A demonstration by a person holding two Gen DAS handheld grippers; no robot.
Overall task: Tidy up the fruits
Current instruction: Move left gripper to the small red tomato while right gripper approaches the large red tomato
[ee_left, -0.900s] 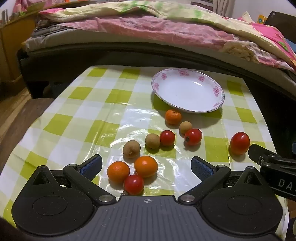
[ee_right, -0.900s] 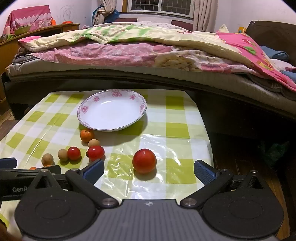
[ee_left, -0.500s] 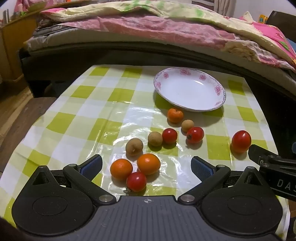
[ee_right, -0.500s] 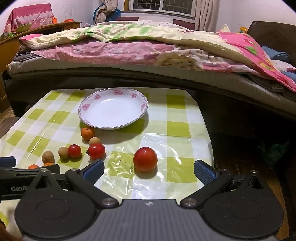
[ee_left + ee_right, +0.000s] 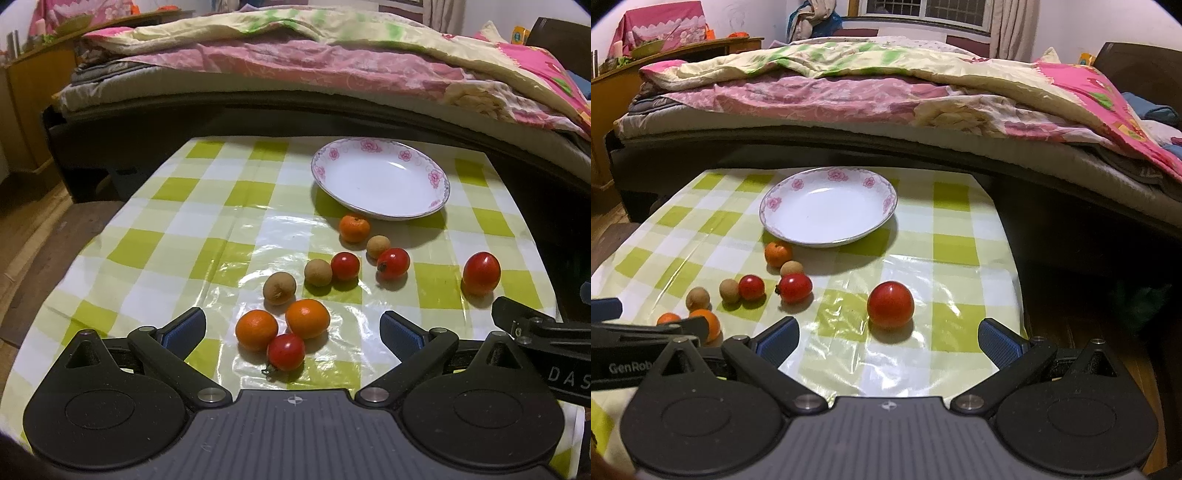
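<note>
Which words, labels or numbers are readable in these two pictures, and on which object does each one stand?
"DAS": white letters, cut off by the frame edge, on the black body of the right gripper, seen from the left wrist.
"GenRob": white letters, then hidden, on the black body of the left gripper, seen from the right wrist.
Yellow box behind the bed: print too small to read.

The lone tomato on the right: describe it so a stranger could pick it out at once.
Start at the flowered white plate on the checked tablecloth. Come toward the camera and slightly right to the lone tomato. It is the biggest red fruit and sits apart, touching nothing, while the others cluster left.
</note>
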